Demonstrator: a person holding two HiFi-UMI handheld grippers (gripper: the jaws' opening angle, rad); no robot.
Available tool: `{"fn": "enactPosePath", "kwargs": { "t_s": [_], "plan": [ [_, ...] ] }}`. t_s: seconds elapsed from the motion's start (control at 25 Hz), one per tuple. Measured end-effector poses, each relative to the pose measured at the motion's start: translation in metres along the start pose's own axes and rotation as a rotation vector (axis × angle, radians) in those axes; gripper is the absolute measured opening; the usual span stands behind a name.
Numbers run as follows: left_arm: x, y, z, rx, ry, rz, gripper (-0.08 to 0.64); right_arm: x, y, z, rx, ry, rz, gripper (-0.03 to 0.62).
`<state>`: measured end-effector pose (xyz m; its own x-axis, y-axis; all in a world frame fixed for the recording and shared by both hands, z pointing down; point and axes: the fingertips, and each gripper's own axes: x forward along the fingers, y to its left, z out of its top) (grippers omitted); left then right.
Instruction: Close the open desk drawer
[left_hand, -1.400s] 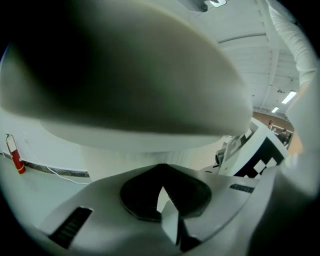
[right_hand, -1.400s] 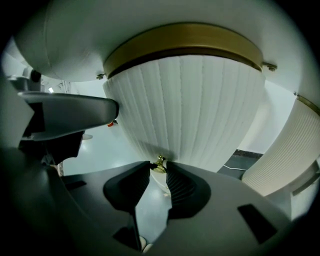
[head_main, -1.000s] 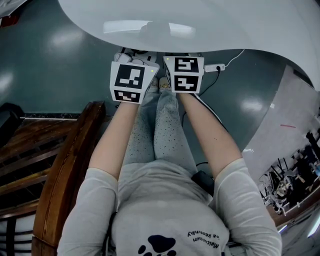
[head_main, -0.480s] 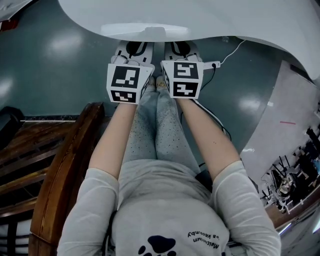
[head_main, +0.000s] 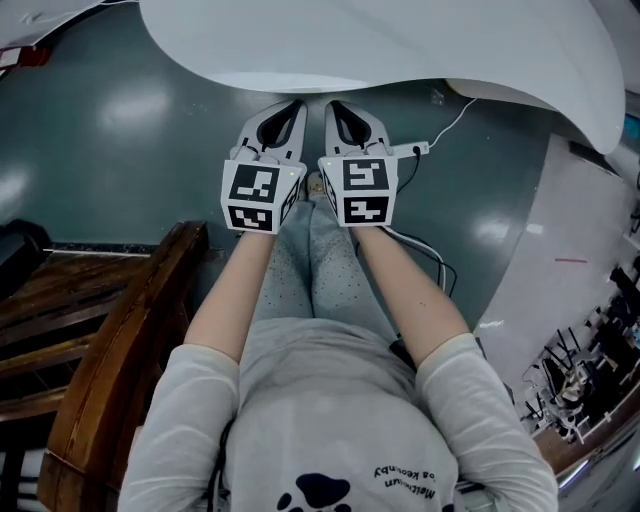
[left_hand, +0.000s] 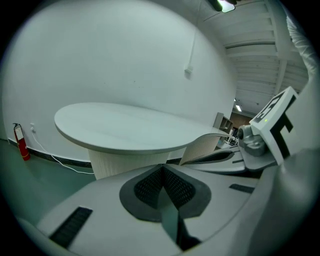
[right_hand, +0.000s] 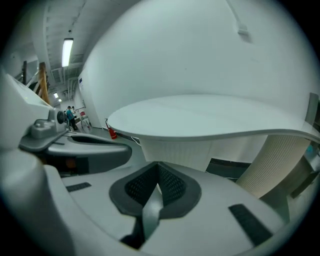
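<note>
Dull green floor (head_main: 120, 150) all round, with a white desk (head_main: 400, 50) curving across the top of the head view. Far left there's a dark wooden chair (head_main: 120, 330) by your hip.

Next come your tongs. The left gripper (head_main: 290, 108) is pinched together with nothing in it; its own view shows the ribbed pads meeting on empty air. The right gripper (head_main: 340, 106) sits just beside it and is the same: squeezed closed and empty. Both point at the desk edge without touching it.

Right of them a white cable (head_main: 455, 115) runs off a power strip (head_main: 405, 150) on the floor.

The drawer itself? I can't find it. The head view only gets the desk top from above, and both gripper views show the round top on a ribbed base (right_hand: 175, 152), with no open drawer anywhere. The dark gap (right_hand: 232, 167) low behind the base in the right gripper view could be anything.

So my guess is you're at the approach stage, and nothing's been pushed yet. Next, you'd want to drop the tongs lower and find the drawer front first, then push it flat with the closed tips.

The clutter at far right (head_main: 590, 350) is too small to read.
</note>
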<state>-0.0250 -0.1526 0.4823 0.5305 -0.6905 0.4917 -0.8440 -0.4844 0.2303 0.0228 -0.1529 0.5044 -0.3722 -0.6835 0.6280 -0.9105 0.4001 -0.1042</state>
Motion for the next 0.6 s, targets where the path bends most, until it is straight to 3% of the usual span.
{"fn": "enactPosePath", "kwargs": {
  "t_s": [0.6],
  "plan": [
    [-0.069,-0.044,0.084,0.053,-0.109,0.039,0.006,-0.092,0.015,0.075,-0.016,-0.165,0.023,0.015]
  ]
}}
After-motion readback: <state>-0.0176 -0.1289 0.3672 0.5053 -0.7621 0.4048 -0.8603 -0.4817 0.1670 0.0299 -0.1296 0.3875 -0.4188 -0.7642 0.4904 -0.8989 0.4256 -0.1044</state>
